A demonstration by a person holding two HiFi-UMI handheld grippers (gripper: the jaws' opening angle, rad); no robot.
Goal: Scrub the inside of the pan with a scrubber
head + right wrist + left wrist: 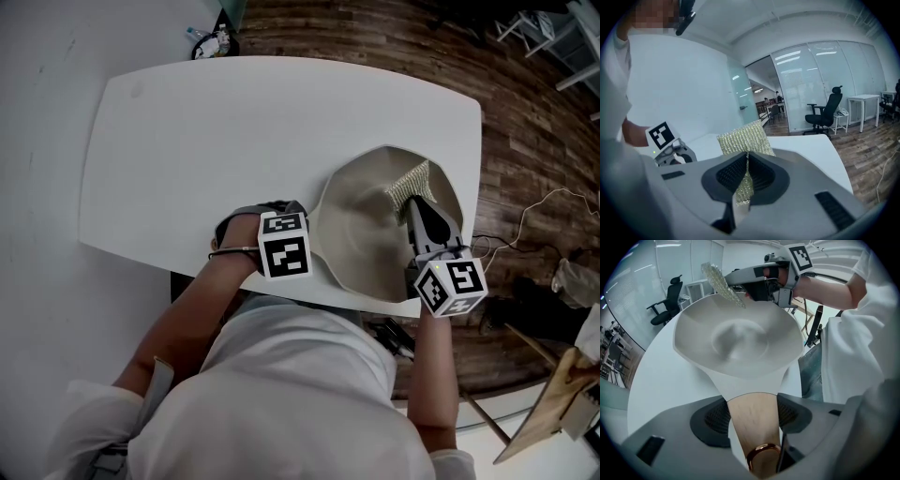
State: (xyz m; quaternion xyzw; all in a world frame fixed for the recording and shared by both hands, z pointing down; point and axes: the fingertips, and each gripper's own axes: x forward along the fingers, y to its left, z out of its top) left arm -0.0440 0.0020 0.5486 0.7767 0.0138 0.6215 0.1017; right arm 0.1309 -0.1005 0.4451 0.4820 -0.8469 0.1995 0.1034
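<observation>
A white table [234, 131] stands on a dark wood floor [394, 37]. A cable [544, 201] lies on the floor right of the table. A black office chair [825, 112] stands beside a small white desk [862, 99].

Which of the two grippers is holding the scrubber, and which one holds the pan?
The right gripper holds the scrubber: its jaws are shut on the glittery mesh pad. The left gripper instead clamps the handle of the pan.

Overhead and left gripper views share the pan [361, 234] [740, 343].
</observation>
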